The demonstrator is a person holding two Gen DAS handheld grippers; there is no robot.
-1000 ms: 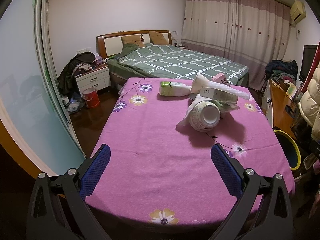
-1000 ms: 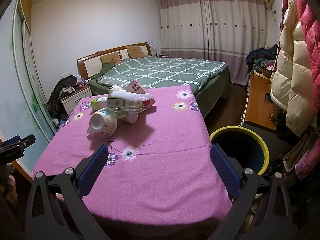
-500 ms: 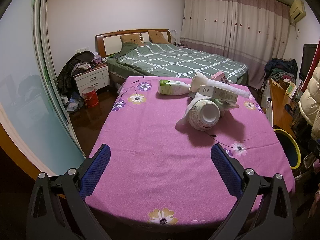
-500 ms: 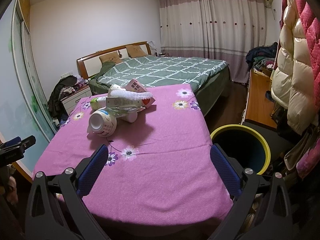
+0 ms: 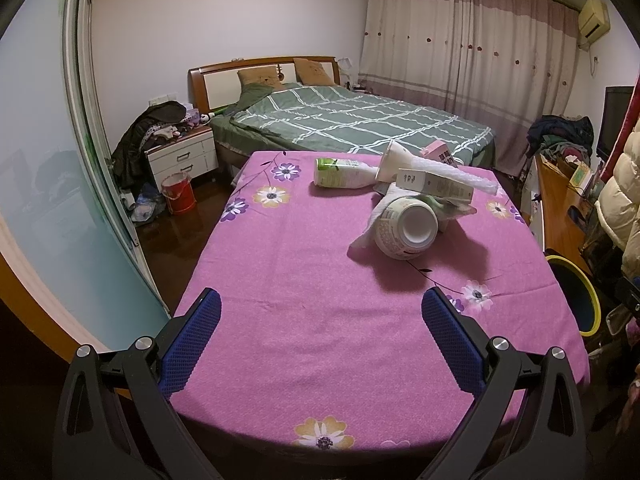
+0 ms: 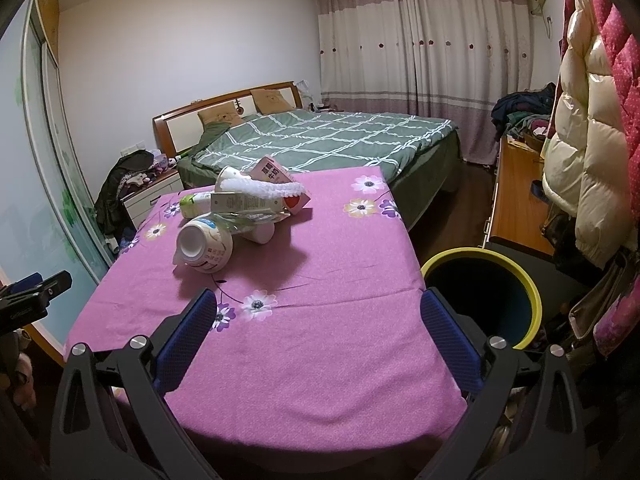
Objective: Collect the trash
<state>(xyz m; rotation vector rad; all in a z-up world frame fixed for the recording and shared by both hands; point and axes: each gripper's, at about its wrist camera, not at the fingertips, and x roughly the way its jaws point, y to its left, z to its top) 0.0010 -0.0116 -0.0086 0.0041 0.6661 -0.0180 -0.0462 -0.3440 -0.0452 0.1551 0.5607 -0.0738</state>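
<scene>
Trash is heaped on the far half of a table covered with a pink flowered cloth (image 5: 304, 280): a white paper bowl with printed sides (image 5: 404, 228) lies tipped on its side at the front of the heap, its base turned toward the left wrist camera. Behind it a long flat cardboard box (image 5: 434, 184) rests across a white ribbed foam sleeve (image 5: 440, 170), and a pink milk carton (image 6: 280, 182) is propped at the back. A white bottle with a green label (image 5: 340, 174) lies on its side at the left of the pile. A round bin with a yellow rim and dark inside (image 6: 484, 292) stands on the floor just beside the table's right edge. The left gripper (image 5: 320, 320) is held above the near end of the cloth, jaws spread wide with nothing between them. The right gripper (image 6: 318, 320) is likewise held wide apart and empty, near the table corner next to the bin. Both are well apart from the heap. A bed with a green checked cover (image 6: 328, 136) is seen beyond.
</scene>
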